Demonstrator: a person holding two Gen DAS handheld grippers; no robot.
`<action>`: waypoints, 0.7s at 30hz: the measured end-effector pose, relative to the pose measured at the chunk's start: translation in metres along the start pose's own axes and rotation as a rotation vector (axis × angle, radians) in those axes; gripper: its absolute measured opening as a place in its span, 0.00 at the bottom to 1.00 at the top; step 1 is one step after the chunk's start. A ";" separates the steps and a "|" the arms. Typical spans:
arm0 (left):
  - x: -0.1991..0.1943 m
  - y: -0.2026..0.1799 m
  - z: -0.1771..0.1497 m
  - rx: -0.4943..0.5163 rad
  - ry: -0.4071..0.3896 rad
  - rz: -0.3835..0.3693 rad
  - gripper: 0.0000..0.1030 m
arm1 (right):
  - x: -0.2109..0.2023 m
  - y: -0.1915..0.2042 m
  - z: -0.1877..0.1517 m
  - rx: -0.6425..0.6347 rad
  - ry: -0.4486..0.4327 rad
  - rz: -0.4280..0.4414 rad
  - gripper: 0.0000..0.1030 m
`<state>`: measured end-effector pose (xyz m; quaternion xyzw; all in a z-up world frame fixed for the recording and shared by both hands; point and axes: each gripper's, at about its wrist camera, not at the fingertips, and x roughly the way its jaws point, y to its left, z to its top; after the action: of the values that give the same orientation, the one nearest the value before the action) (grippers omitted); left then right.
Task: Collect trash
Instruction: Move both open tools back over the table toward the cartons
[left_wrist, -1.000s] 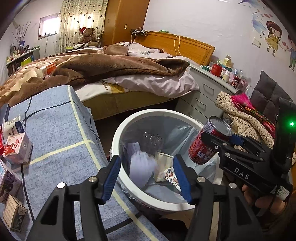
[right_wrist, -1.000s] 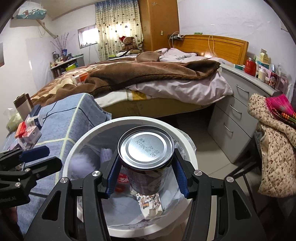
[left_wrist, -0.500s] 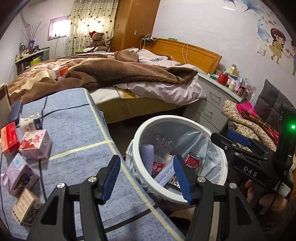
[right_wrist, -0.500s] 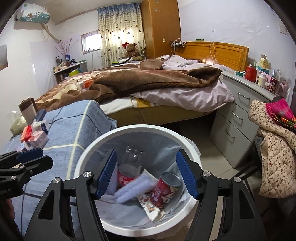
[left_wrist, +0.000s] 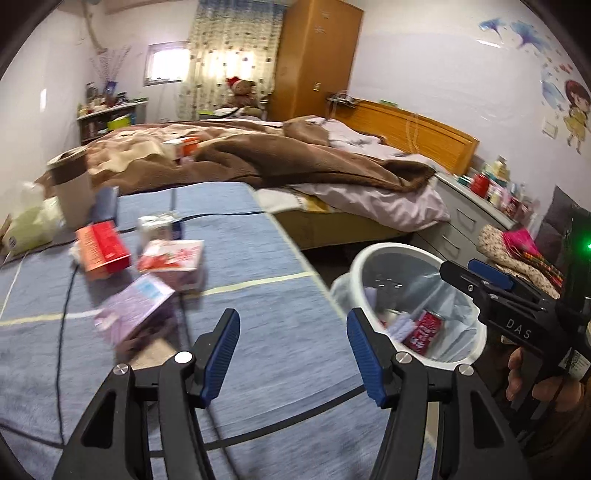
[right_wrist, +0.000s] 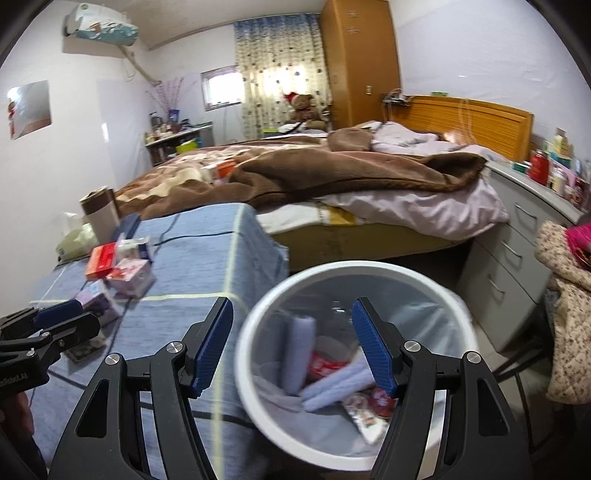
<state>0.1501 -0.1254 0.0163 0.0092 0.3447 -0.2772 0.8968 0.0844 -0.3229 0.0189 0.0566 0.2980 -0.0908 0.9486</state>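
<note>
A white trash bin (left_wrist: 373, 258) with a clear liner stands beside the blue-clothed table (left_wrist: 258, 266). Inside it lie a red can (left_wrist: 423, 329), rolled lilac cloths (right_wrist: 299, 350) and wrappers. My left gripper (left_wrist: 291, 354) is open and empty above the table's near edge. My right gripper (right_wrist: 293, 345) is open and empty above the bin (right_wrist: 354, 267); it also shows in the left wrist view (left_wrist: 476, 275). Small boxes lie on the table: a red one (left_wrist: 101, 249), a pink-and-white one (left_wrist: 173, 262) and a lilac one (left_wrist: 136, 304).
A black cable (left_wrist: 62, 325) runs across the tablecloth. A bed (left_wrist: 295, 166) with a brown blanket stands behind the table. A grey drawer unit (right_wrist: 517, 243) and a chair with clothes (right_wrist: 569, 295) are to the right of the bin.
My right gripper opened and the red can dropped into the bin. My left gripper swung left, away from the bin and over the table.
</note>
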 end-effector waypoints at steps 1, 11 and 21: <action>-0.002 0.005 -0.002 -0.002 -0.002 0.013 0.61 | 0.002 0.005 0.001 -0.008 0.001 0.010 0.67; -0.017 0.065 -0.016 -0.064 0.003 0.107 0.63 | 0.023 0.059 0.009 -0.100 0.006 0.130 0.67; -0.006 0.096 -0.032 -0.080 0.069 0.130 0.65 | 0.056 0.094 0.018 -0.167 0.055 0.253 0.67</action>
<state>0.1752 -0.0345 -0.0217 0.0053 0.3851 -0.2041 0.9000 0.1593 -0.2418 0.0065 0.0172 0.3208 0.0562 0.9453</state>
